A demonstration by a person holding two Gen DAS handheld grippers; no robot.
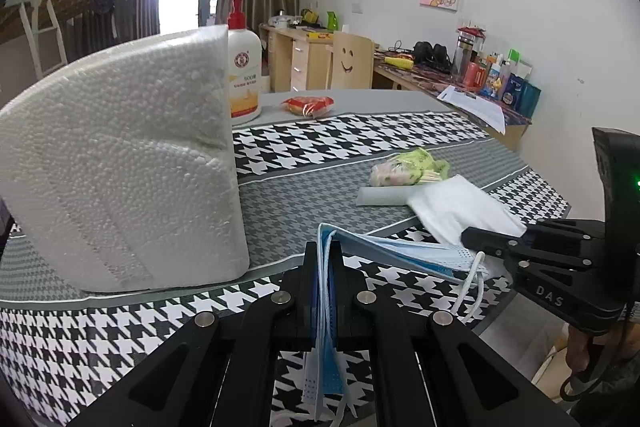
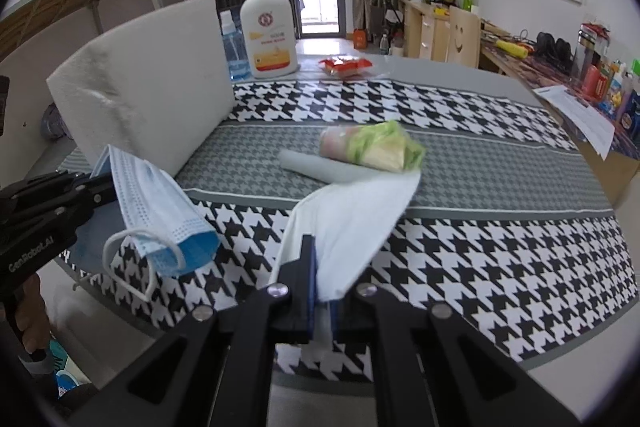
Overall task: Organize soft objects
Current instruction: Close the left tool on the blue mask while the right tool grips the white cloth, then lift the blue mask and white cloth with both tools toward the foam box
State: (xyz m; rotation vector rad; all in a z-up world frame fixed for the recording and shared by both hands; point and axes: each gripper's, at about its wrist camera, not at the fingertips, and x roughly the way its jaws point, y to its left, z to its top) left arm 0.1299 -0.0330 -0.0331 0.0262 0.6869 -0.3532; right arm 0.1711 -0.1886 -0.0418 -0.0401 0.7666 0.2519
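Left gripper (image 1: 324, 255), pleated blue mask (image 1: 400, 255)

Your bench (image 2: 460, 99) wears a black-and-white houndstooth cloth with grey bands. On it you have an upright white foam block (image 2: 160, 79) at the left, a white pump bottle with a red top (image 2: 269, 35) behind it, a red snack packet (image 2: 346, 65) at the far edge, and mid-bench a green-wrapped bundle (image 2: 376, 147) touching a pale grey roll (image 2: 316, 167).
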